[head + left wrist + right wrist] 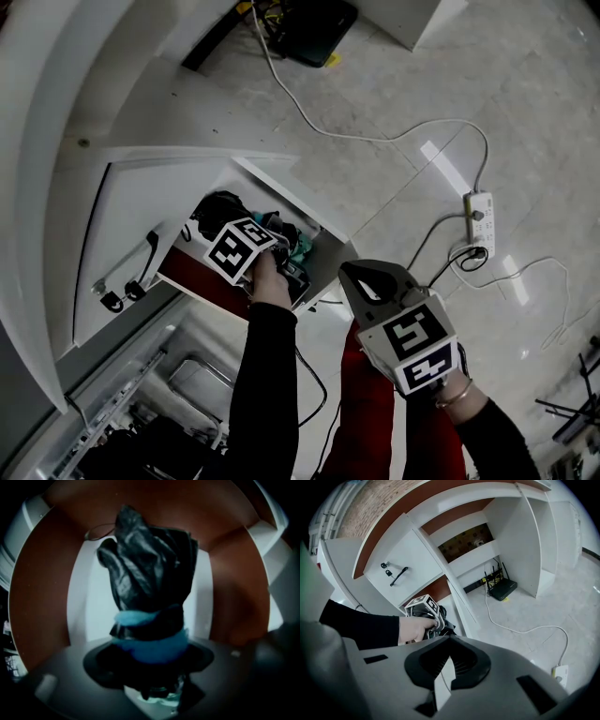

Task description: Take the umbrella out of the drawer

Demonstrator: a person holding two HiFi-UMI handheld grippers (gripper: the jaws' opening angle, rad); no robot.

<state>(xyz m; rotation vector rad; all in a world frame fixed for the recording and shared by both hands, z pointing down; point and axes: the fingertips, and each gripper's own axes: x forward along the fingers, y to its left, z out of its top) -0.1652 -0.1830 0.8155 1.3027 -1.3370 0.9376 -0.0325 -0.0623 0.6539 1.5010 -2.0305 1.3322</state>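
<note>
The white drawer (281, 186) stands pulled out, with red-brown inner walls (37, 597). A folded black umbrella (145, 573) with a blue strap (154, 646) lies inside it, and shows as a dark bundle (220, 208) in the head view. My left gripper (267, 232) reaches steeply down into the drawer. Its near end of the umbrella sits between the wide-spread jaws of the left gripper (150, 667), and I see no pad pressing on it. My right gripper (361, 272) hangs over the floor to the right of the drawer, shut and empty (449, 639).
The drawer front carries a black handle (145, 258) and keys (112, 298). A white power strip (478, 220) and its cable (375, 136) lie on the tiled floor. A black box (314, 28) sits by the far shelf. A wire basket (192, 380) is below the drawer.
</note>
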